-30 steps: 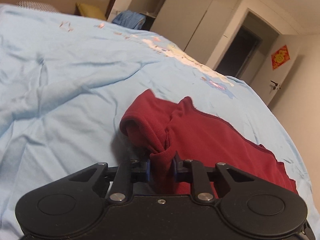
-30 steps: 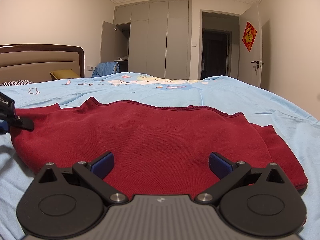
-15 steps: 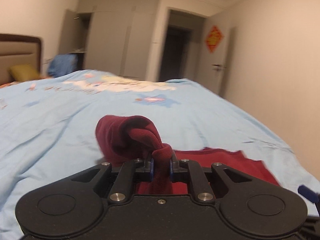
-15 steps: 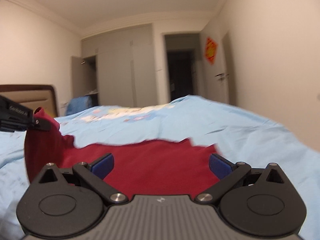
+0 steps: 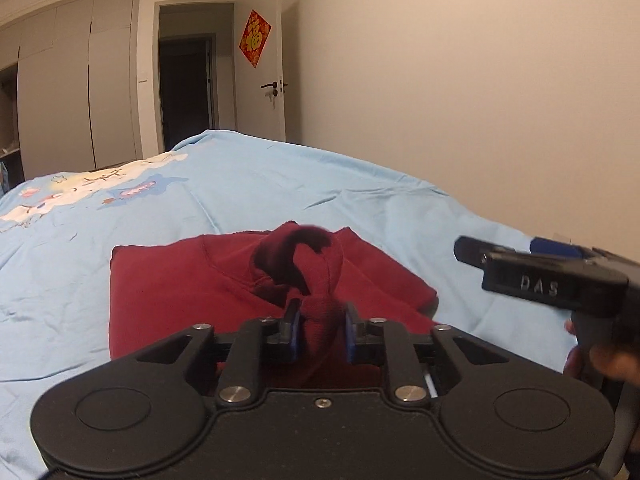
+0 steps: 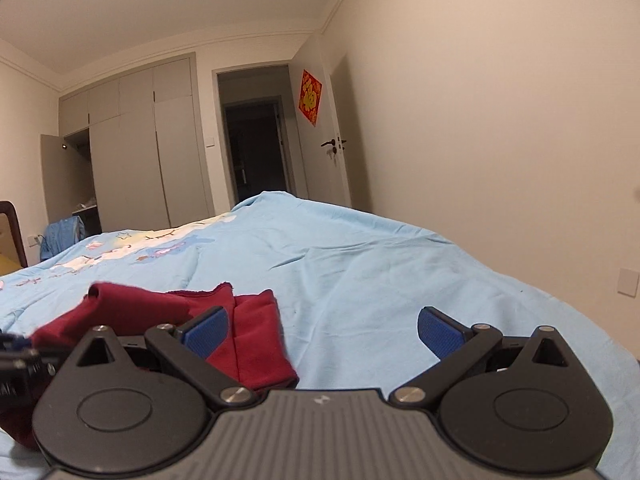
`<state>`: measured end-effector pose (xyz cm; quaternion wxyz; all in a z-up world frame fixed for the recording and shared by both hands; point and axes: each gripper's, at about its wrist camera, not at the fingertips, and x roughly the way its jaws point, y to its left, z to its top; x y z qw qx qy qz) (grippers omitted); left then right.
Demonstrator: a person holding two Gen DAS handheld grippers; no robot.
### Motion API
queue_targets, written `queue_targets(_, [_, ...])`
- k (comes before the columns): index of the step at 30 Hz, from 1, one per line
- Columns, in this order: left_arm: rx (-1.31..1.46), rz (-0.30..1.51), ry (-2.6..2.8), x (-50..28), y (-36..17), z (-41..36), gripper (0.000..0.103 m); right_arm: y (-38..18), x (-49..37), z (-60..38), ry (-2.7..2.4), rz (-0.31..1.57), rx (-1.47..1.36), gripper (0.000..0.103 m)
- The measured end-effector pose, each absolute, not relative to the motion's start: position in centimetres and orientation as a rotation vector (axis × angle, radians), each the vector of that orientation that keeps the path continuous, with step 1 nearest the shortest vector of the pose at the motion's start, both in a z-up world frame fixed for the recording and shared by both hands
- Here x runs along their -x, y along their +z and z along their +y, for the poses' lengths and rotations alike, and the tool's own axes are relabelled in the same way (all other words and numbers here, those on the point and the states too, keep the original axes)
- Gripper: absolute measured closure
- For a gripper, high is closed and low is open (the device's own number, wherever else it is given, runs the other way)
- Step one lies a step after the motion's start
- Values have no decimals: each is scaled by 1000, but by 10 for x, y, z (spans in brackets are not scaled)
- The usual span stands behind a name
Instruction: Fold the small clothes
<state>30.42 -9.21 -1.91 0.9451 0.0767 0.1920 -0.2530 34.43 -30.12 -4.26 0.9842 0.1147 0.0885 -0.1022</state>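
the red top [image 5: 168,292] lies partly folded on the light blue bed cover [image 5: 280,188], right in front of the left gripper [image 5: 319,334], which pinches a bunched bit of it tight between its fingers. the right gripper [image 6: 322,330] is wide open and holds nothing, with the red top just in front of its left finger [image 6: 206,330].

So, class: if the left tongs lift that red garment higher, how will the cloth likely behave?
The red garment is probably floppy: it bunches into a soft knot between the left tongs. It looks light, since one pinch carries it. Likely to drape rather than slide, as its free part lies creased on the blue bedsheet.
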Motion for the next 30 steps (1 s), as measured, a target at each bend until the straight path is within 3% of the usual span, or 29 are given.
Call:
queue_targets(3, [-130,389,-545,-294,-20,-87,64,-46,-341,-304,-167,191,-253,0])
queue_targets(5, [-147,363,-530,-286,-19,-84,46,-46,-344,-303,-141,199,-261,0])
queue_targets(7, [-170,340,-501,-278,-17,-83,43,-46,-344,-304,-108,205,-281,0])
queue_targets(22, [-187,366,-403,-277,-17,-66,41,-26,-422,-293,344,372,-537,0])
queue_targets(25, [-194,368,-408,-276,-19,-68,41,-22,-436,-277,360,390,-495,9])
queue_targets(30, [-197,379,-412,-276,-20,-67,49,-30,-458,-264,352,469,-487,34])
